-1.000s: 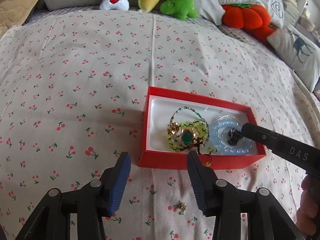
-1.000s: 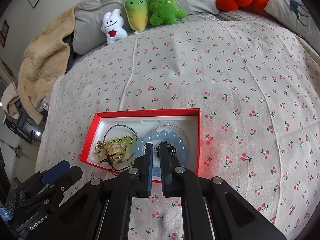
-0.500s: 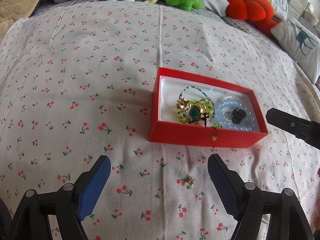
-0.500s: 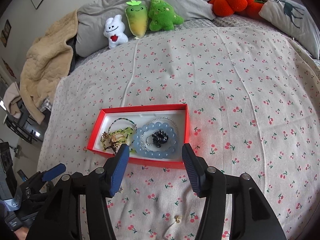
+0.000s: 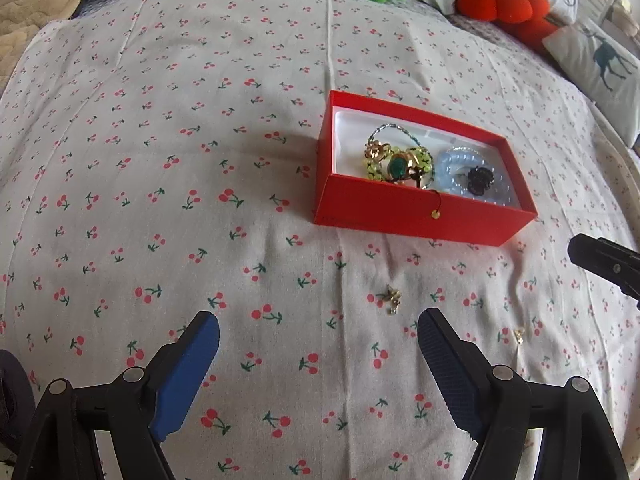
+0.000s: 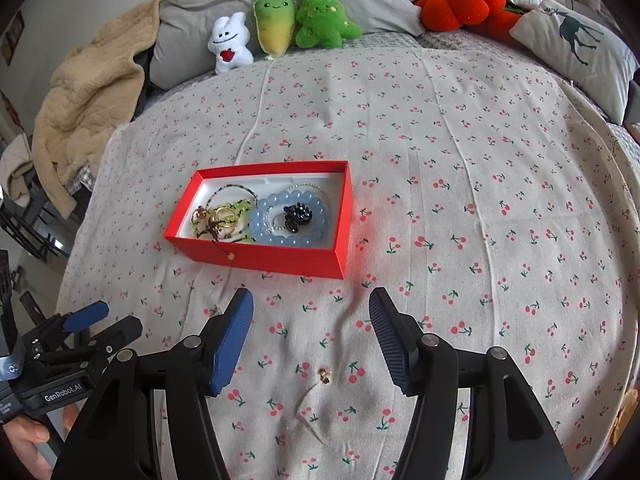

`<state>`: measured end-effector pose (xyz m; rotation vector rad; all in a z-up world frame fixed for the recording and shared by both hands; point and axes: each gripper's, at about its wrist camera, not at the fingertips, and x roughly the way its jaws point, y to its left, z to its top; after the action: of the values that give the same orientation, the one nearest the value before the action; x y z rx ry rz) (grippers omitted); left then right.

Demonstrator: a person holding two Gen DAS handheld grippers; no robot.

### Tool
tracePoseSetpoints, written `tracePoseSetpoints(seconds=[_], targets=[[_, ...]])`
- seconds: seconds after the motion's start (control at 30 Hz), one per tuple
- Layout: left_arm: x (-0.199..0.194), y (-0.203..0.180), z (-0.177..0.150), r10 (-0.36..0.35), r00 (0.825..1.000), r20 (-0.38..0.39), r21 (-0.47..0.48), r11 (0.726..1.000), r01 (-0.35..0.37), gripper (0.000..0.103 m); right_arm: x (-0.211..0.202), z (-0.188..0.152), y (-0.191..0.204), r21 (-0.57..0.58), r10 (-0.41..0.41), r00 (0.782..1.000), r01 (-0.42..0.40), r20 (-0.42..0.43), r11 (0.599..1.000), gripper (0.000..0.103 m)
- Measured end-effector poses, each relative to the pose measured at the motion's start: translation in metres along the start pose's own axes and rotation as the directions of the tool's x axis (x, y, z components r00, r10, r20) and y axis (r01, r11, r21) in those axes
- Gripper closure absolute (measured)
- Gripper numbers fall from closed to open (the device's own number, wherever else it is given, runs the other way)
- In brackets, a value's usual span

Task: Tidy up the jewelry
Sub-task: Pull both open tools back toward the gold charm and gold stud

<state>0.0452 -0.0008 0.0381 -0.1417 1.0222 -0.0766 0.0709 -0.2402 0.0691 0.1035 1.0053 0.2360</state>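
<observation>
Change: the right gripper (image 6: 311,334) held its fingers nearly together over the blue bead bracelet (image 6: 291,221) a second ago; it has since drawn back clear of the red box (image 6: 262,258) with fingers spread wide and empty
Left gripper (image 5: 318,360): fingers also wide, holding nothing, pulled back from the box front
Meaning for task: the black clip (image 6: 296,216) now lies inside the bracelet ring, so that placement reads as done; both tools are free for the loose pieces
Boxed items: green bead bracelet and gold ring (image 5: 398,164), left half of box; a cord with a gold tag (image 5: 435,213) hangs over the front wall
Still outside: small gold earring (image 5: 391,298) on the bed (image 5: 200,140) between box and left gripper; a second tiny gold piece (image 6: 324,375) lies between the right fingers
Obstacles: soft, creased sheet under very small items; plush toys (image 6: 280,20) and pillows well apart, not in the way
</observation>
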Motion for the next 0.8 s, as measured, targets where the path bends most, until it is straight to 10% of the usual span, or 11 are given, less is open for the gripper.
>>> tracePoseSetpoints(seconds=[0.8], targets=[[0.026,0.011,-0.062,0.099,0.994,-0.055,0.218,0.972,-0.085,0.017,0.021,-0.074,-0.017,-0.229,-0.149,0.981,0.119,-0.120,0.966,0.037]])
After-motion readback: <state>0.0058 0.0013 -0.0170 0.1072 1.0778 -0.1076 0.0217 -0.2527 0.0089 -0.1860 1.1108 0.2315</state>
